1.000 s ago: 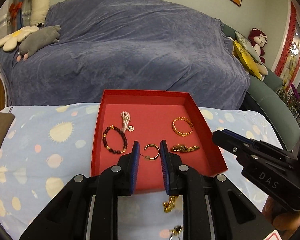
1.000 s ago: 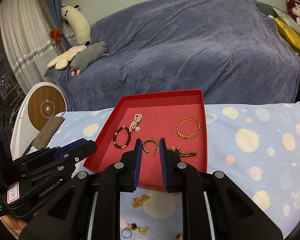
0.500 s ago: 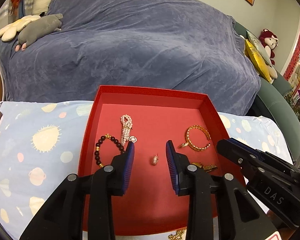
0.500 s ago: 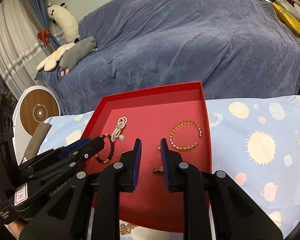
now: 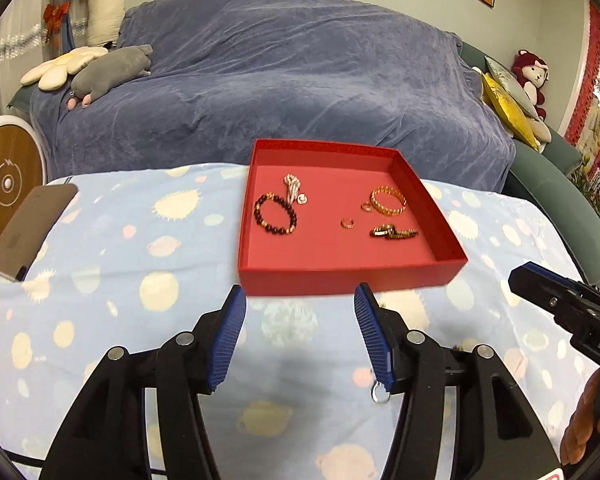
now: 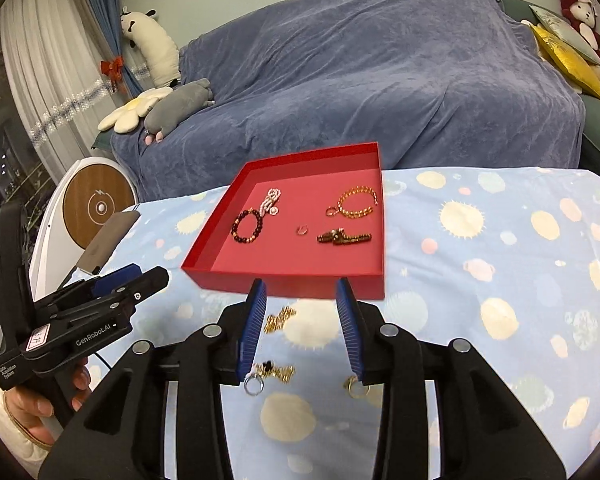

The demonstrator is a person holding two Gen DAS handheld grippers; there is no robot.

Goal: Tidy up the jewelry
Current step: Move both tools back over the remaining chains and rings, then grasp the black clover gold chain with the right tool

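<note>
Both views ride on the handheld claws and look forward and downward along their blue fingers, with fisheye bending at the edges. The left wrist view sits low over the surface (image 5: pixel 100 240), near its front edge, and faces the tray (image 5: pixel 340 276) and the sofa (image 5: pixel 300 80) behind it. The left claw (image 5: pixel 300 336) fills its lower frame, and the right claw (image 5: pixel 564 304) enters at its right edge. The right wrist view looks from further right at the same tray (image 6: pixel 284 276) and sofa (image 6: pixel 380 80), with the right claw (image 6: pixel 302 328) in front and the left claw (image 6: pixel 100 304) at its left edge. Both share the tray, the sofa and the patterned cloth.
</note>
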